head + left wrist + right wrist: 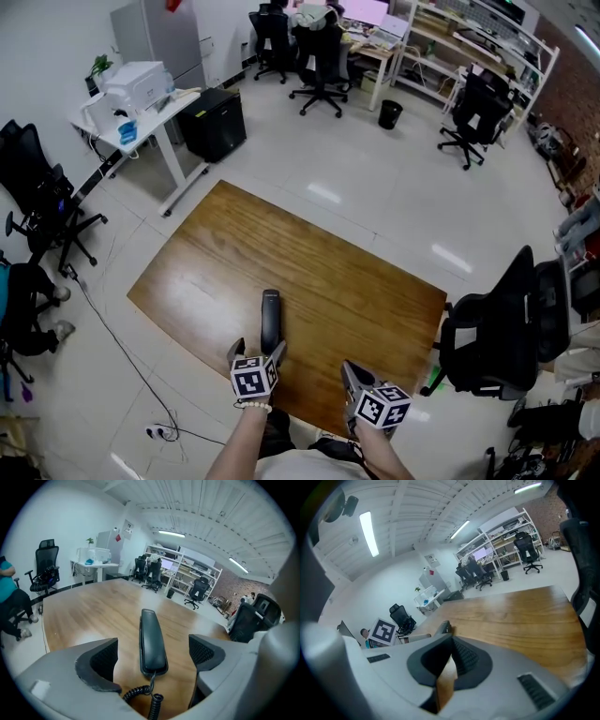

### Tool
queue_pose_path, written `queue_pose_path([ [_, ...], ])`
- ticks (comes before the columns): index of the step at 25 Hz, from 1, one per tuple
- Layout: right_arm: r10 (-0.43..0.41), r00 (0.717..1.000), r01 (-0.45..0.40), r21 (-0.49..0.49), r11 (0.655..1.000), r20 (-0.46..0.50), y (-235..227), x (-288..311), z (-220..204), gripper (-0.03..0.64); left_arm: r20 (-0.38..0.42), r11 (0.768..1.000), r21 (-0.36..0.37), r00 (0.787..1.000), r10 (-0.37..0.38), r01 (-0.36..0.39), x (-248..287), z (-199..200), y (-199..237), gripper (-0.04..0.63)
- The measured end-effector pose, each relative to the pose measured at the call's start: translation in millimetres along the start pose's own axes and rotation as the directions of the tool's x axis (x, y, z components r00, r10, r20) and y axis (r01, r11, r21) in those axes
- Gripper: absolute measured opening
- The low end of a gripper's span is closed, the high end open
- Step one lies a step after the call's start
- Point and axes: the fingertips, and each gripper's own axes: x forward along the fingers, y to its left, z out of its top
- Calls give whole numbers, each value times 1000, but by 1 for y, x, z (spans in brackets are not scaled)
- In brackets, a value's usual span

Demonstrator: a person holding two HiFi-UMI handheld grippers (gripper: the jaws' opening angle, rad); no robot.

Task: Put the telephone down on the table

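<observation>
So the telephone (pixel 153 641) is lying flat on the bench (pixel 93 606), right between the jaws of the left gripper (pixel 153 652) and stretching out ahead of them. That gripper is being held wide open, with both pads clear of the handset. The coiled cord (pixel 140 693) is curling back underneath the gripper. The right gripper (pixel 450 660) is being held closed on nothing, with the telephone off to its left.
</observation>
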Motion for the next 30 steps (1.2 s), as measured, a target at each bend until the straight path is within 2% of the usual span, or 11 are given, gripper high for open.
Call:
queue_pose_path([
  [3,24,1000,-24,-10,1000,14,3,-1,5,5,69,1000,-27,998,7,-5,-25,17,2,440],
  [5,40,999,-40,-20,999,23,7,-3,8,5,109,999,-41,994,13,-9,-42,24,3,356],
  [8,69,997,-68,-33,997,32,13,-7,11,5,150,999,-42,988,31,-25,-64,28,2,276],
  [18,168,984,-163,-91,983,60,27,-48,9,5,250,996,-25,964,90,-87,-129,5,-24,103],
  [21,193,979,-186,-107,977,60,23,-68,5,5,287,994,-26,952,107,-103,-153,-7,-42,22],
  [23,205,977,-198,-109,974,60,18,-80,3,3,303,994,-33,946,112,-107,-167,-17,-54,0],
  [30,254,965,-248,-91,965,62,21,-109,-11,4,300,990,-55,943,144,-133,-210,-58,-66,0],
])
